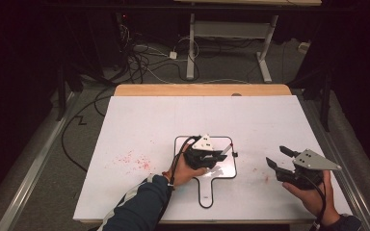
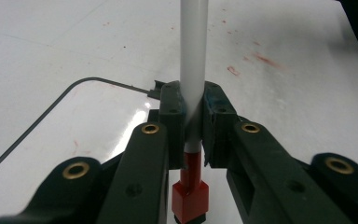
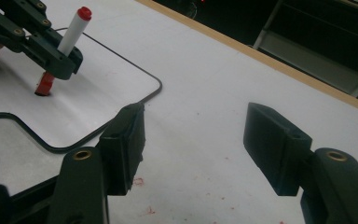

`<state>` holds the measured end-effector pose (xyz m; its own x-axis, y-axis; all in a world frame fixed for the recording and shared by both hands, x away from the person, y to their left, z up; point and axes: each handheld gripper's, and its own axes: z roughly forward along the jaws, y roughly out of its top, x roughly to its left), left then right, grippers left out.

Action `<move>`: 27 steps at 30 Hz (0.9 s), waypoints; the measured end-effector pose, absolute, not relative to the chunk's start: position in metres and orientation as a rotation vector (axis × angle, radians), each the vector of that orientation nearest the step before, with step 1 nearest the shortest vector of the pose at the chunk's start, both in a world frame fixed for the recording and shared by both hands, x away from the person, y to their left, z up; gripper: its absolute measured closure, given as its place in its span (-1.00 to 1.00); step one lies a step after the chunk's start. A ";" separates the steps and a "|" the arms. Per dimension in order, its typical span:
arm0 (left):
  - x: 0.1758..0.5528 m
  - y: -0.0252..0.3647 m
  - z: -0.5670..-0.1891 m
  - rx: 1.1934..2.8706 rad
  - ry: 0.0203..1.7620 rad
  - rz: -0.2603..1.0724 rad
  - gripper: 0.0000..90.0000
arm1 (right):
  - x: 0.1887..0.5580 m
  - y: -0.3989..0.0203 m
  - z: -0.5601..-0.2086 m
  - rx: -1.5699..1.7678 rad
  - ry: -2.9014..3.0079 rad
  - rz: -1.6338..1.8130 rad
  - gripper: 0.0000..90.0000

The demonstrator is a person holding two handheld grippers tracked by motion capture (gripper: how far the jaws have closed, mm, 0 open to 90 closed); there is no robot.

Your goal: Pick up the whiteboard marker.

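Left gripper [image 2: 193, 116] clamps marker [image 2: 193, 56] (tip on whiteboard [image 2: 74, 121]).

Overhead light brightens the white worktop [image 1: 139, 130] against dark surroundings; glare streaks the small whiteboard [image 2: 98, 126], and close fingers [image 3: 126, 144] blur.

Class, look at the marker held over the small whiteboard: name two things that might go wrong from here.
1. The left tongs grip the red marker near its tip end; pressing down might make it slip or tilt.
2. The small whiteboard lies loose and the open right tongs are apart from it, so it might slide.
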<state>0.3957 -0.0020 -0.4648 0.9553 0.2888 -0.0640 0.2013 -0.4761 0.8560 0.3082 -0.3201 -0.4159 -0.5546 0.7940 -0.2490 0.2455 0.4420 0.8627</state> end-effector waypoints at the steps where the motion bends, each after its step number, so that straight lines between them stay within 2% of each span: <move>1: 0.395 0.001 -0.465 2.079 0.354 0.102 0.75 | 0.308 -0.321 -0.416 0.870 2.035 1.069 -0.12; 8: 0.388 0.031 -0.467 2.062 0.408 0.105 0.75 | 0.306 -0.323 -0.414 0.872 2.024 1.070 -0.12; 12: 0.382 0.034 -0.469 2.065 0.411 0.117 0.75 | 0.306 -0.322 -0.415 0.877 2.025 1.067 -0.12; 27: 0.386 -0.048 -0.464 2.082 0.281 0.053 0.75 | 0.308 -0.328 -0.415 0.884 2.008 1.056 -0.12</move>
<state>0.3865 -0.0476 -0.4644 0.9721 0.2213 -0.0775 0.1775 -0.4790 0.8597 0.3084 -0.3283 -0.4147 -0.5286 0.8087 -0.2582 0.2459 0.4369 0.8652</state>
